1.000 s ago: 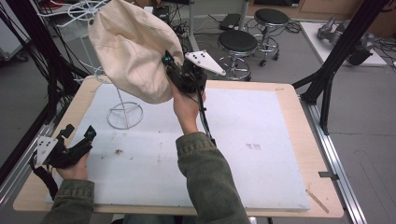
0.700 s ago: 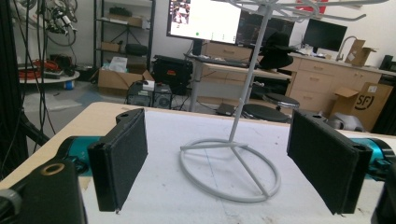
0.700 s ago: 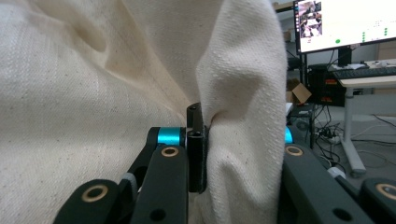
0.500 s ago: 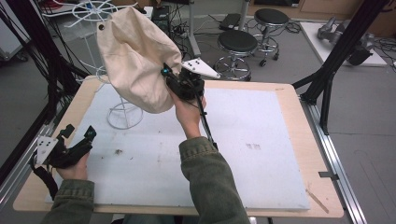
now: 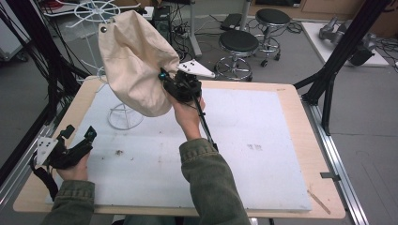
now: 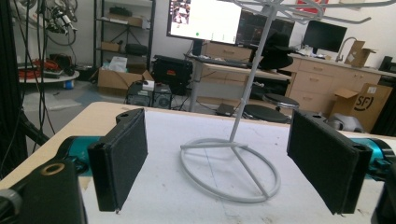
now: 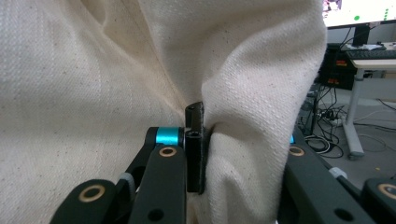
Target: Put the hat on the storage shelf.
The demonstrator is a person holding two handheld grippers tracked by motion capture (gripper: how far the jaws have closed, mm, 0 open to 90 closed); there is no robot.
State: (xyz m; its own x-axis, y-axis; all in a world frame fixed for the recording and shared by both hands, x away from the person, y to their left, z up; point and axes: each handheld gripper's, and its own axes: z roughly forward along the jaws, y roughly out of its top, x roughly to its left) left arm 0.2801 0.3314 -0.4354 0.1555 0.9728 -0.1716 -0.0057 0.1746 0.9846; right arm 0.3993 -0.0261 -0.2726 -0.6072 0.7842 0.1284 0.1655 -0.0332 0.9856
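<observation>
A cream canvas bag (image 5: 133, 65) hangs in the air above the table's back left part, in front of a white wire stand (image 5: 123, 117). My right gripper (image 5: 172, 85) is shut on a fold of the cloth at the bag's right side. In the right gripper view the bag (image 7: 93, 70) bunches between the jaws of the right gripper (image 7: 205, 154), with one black finger (image 7: 195, 154) showing against it. My left gripper (image 5: 79, 137) rests open at the table's left front edge. In the left gripper view the left gripper (image 6: 222, 161) points at the stand's ring base (image 6: 229, 172).
A white mat (image 5: 263, 140) covers most of the wooden table (image 5: 300, 108). The stand's hooked top (image 5: 96, 8) rises behind the bag. Black frame posts (image 5: 342, 51) stand at both sides, with stools (image 5: 239, 44) on the floor beyond the table.
The bag and my right gripper have sunk a little and drifted slightly left in the high view. My left gripper has stayed where it was.
</observation>
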